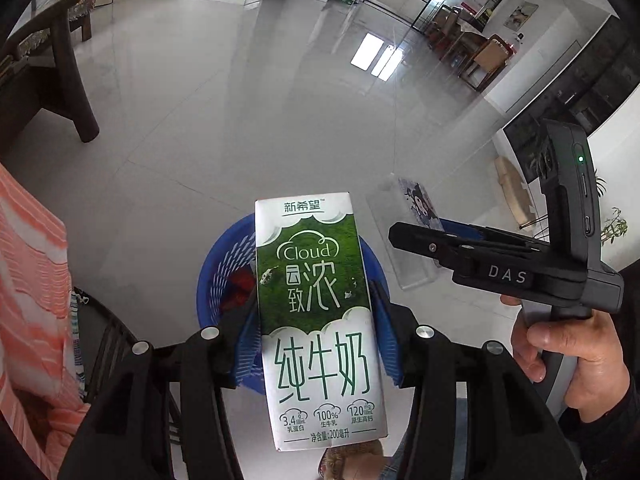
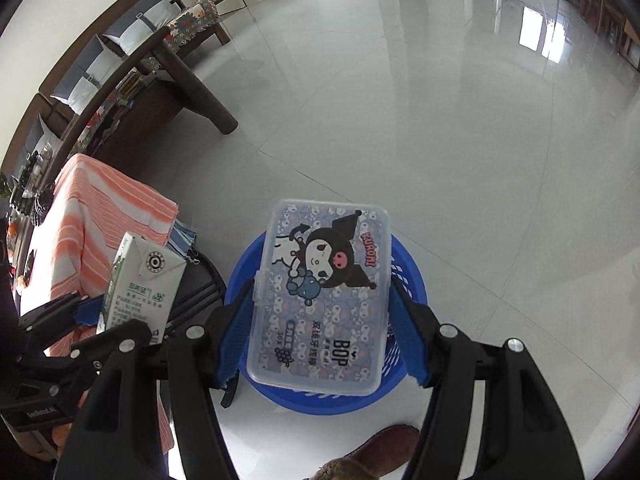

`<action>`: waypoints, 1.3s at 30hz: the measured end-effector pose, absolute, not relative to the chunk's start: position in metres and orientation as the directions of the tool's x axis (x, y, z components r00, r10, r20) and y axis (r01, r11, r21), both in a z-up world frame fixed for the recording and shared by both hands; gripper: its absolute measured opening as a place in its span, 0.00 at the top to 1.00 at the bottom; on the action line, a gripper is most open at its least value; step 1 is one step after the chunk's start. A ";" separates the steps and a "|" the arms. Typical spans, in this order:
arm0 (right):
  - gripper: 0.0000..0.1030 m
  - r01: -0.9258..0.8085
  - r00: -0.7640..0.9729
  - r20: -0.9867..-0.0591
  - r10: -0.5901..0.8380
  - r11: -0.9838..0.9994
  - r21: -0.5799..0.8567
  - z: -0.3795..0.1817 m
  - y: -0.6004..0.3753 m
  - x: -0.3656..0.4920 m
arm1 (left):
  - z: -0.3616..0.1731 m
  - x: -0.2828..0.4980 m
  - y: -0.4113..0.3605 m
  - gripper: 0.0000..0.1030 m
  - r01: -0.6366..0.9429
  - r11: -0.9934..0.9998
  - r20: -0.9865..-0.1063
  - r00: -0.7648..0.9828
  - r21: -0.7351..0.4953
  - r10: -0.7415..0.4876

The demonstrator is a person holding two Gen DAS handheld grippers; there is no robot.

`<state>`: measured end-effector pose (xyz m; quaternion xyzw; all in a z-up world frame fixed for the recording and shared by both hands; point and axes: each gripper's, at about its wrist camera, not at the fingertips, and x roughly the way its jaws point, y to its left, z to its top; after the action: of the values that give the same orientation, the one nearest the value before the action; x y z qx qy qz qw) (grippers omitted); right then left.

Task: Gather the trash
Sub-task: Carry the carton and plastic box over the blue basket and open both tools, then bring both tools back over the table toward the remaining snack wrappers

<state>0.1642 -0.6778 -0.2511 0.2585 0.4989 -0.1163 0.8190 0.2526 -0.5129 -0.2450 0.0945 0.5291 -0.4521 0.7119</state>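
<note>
- A glossy pale tiled floor is seen across the room.
- A dark wooden sofa is set on the floor's left side.
- An orange-and-white striped cloth is draped just below the sofa.

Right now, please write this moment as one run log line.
left gripper: holds milk carton | right gripper: holds clear plastic box | both above blue basket | nothing dropped yet
</note>
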 end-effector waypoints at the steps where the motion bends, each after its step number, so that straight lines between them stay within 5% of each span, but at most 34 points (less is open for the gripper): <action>1: 0.39 0.451 0.480 -0.874 0.077 0.833 0.321 -0.254 -0.680 0.166 | -0.250 0.252 -0.520 0.38 0.743 0.577 -0.839 0.039 -0.339 -0.543; 3: 0.37 0.455 0.495 -0.863 0.101 0.816 0.357 -0.261 -0.690 0.167 | -0.261 0.260 -0.527 0.15 0.725 0.604 -0.840 0.064 -0.332 -0.538; 5: 0.18 0.463 0.513 -0.851 0.109 0.800 0.382 -0.265 -0.699 0.170 | -0.266 0.264 -0.531 0.15 0.706 0.624 -0.842 0.074 -0.335 -0.535; 15: 0.16 0.472 0.594 -0.803 0.044 0.790 0.391 -0.241 -0.706 0.155 | -0.200 0.211 -0.456 0.07 0.766 0.586 -0.790 0.178 -0.263 -0.586; 26: 0.10 0.271 0.696 -0.705 -0.136 0.959 0.083 -0.190 -0.574 0.164 | -0.165 0.168 -0.234 0.05 0.665 0.743 -0.793 0.409 -0.081 -0.452; 32: 0.09 0.133 0.740 -0.672 0.027 0.973 0.186 -0.192 -0.459 0.159 | -0.167 0.191 -0.106 0.05 0.484 0.875 -0.807 0.511 -0.016 -0.298; 39: 0.09 -0.129 0.691 -0.698 0.187 0.982 0.136 -0.174 -0.316 0.197 | -0.170 0.221 -0.017 0.05 0.331 0.942 -0.802 0.550 -0.044 -0.231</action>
<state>0.1966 -0.3159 -0.1735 0.0379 0.3837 0.0860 0.9187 0.2212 -0.0172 -0.1701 0.0562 0.4463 -0.1601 0.8787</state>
